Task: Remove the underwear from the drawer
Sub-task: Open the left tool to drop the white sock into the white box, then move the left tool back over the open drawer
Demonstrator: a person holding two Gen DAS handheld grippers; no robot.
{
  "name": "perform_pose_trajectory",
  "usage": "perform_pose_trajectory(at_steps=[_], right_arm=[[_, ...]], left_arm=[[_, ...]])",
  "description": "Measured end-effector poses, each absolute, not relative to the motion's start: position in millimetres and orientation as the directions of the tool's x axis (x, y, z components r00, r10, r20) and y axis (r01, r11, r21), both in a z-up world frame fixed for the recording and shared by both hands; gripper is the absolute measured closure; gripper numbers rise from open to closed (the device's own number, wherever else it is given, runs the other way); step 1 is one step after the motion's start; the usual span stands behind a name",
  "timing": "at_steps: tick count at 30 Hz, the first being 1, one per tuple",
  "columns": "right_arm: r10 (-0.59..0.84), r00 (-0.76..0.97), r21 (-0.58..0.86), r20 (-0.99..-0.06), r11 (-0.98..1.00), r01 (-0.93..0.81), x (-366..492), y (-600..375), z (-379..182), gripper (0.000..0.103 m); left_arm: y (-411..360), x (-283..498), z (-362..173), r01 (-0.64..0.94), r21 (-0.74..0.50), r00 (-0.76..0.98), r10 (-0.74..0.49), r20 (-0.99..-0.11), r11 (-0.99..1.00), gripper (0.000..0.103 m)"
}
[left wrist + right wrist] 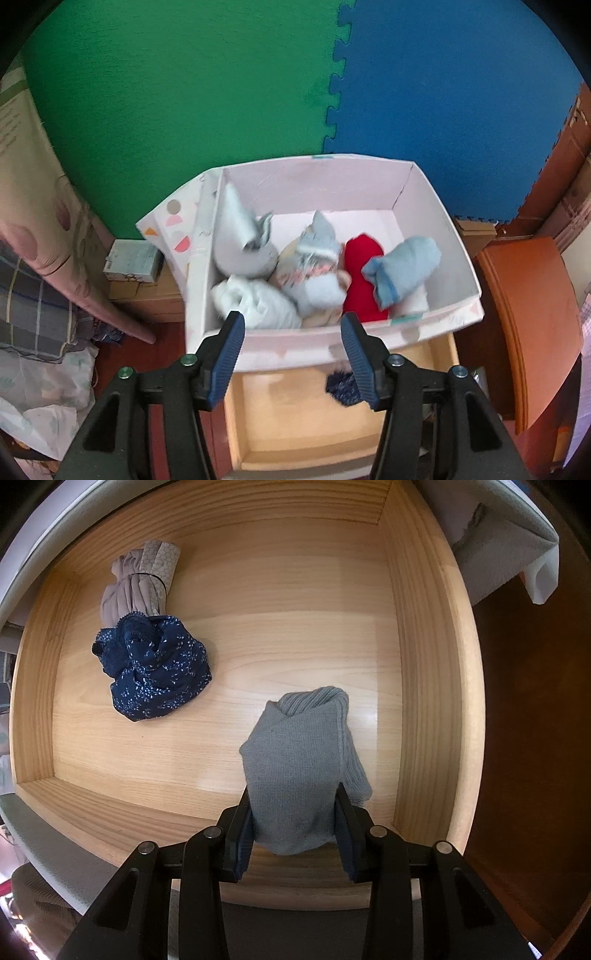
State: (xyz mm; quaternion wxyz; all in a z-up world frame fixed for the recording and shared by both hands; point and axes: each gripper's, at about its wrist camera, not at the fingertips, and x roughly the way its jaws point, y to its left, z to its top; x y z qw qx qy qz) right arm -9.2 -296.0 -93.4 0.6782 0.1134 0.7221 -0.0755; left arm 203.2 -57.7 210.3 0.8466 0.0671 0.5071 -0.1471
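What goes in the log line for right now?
left gripper: open, empty, over white box | right gripper: shut on grey bundle | drawer: navy bundle, beige bundle left

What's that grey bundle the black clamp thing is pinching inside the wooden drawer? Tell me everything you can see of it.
The grey bundle looks like soft knitted fabric, folded or rolled into a compact packet. One end shows ribbed knit curling over the top; a second ribbed layer peeks out along its right side. It is plain grey, without pattern. The right gripper is shut on its near end, a finger pressing each side. It is inside the wooden drawer, near the right wall, apart from the other two bundles. Whether it is lifted off the bottom cannot be told.
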Motion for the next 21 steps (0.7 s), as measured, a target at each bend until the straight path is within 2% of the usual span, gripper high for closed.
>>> perform_pose_trajectory(at_steps=[8,21], right_arm=[[0.026,-0.055,0.012,-0.998,0.969,0.247,-11.4,-280.0,-94.9,0.068],[0.008,-0.05,-0.004,-0.999,0.972,0.234,-10.7,-262.0,-91.2,0.067]], left_arm=[[-26.3,159.2,165.0,0.27,-0.019,0.423,-0.136,-0.896,0.963,0.047],[-21.2,116.4,31.7,0.178,0.072,0.363,0.002,-0.932,0.981,0.047]])
